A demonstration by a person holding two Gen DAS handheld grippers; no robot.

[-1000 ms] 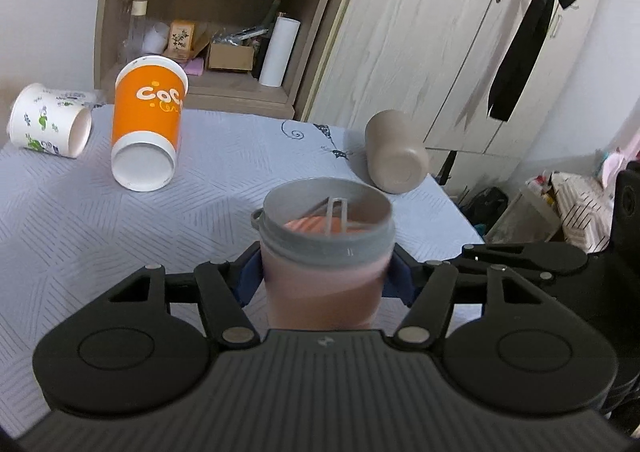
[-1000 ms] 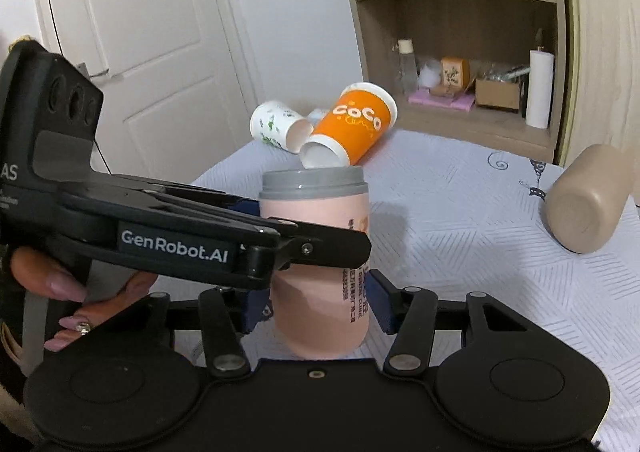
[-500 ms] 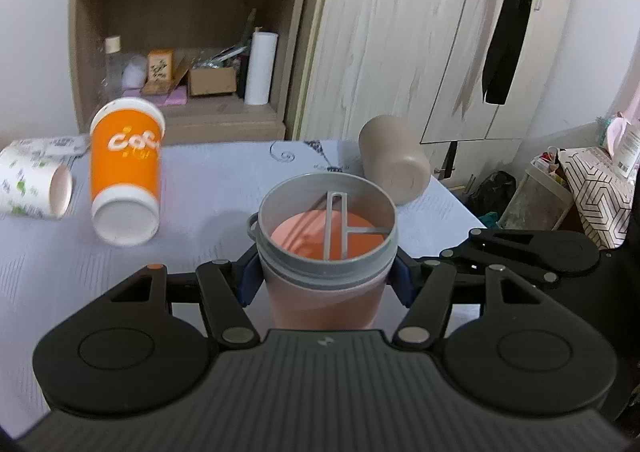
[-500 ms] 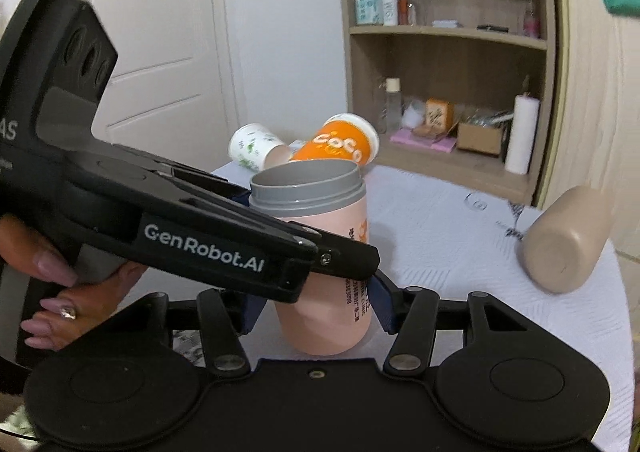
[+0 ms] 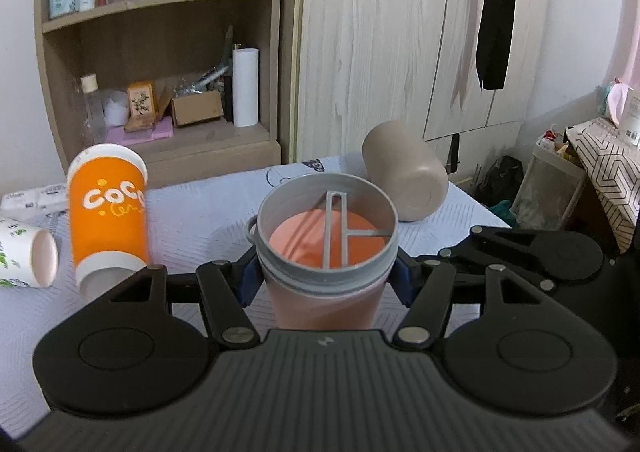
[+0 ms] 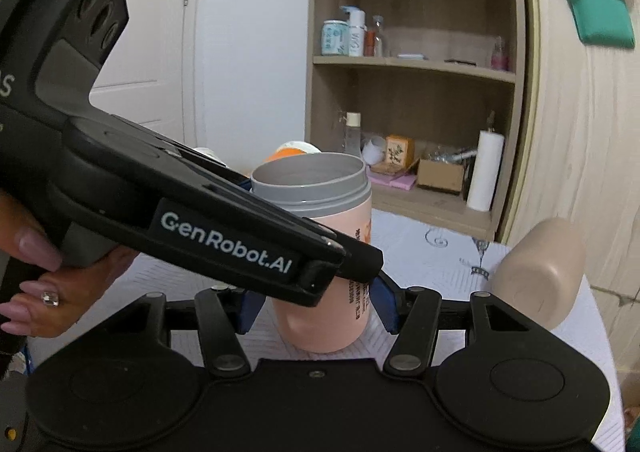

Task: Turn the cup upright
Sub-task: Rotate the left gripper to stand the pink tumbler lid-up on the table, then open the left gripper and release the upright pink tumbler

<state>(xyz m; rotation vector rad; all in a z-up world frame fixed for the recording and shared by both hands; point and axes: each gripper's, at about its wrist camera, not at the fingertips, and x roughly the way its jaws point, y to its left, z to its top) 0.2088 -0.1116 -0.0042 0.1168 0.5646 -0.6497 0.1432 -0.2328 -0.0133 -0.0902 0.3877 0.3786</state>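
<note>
Pink shaker cup [image 5: 326,252] upright, mid-tabletop [image 5: 208,219], near the front edge. Left gripper [image 5: 325,276] clamps its neck; right gripper [image 6: 316,304] brackets its body, contact unclear. Judgement: settle base flat, release slowly.

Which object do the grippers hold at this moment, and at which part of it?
Both hold the pink shaker cup: the left gripper clamps it just under the grey rim, and the right gripper appears to grip its pink body lower down.
</note>
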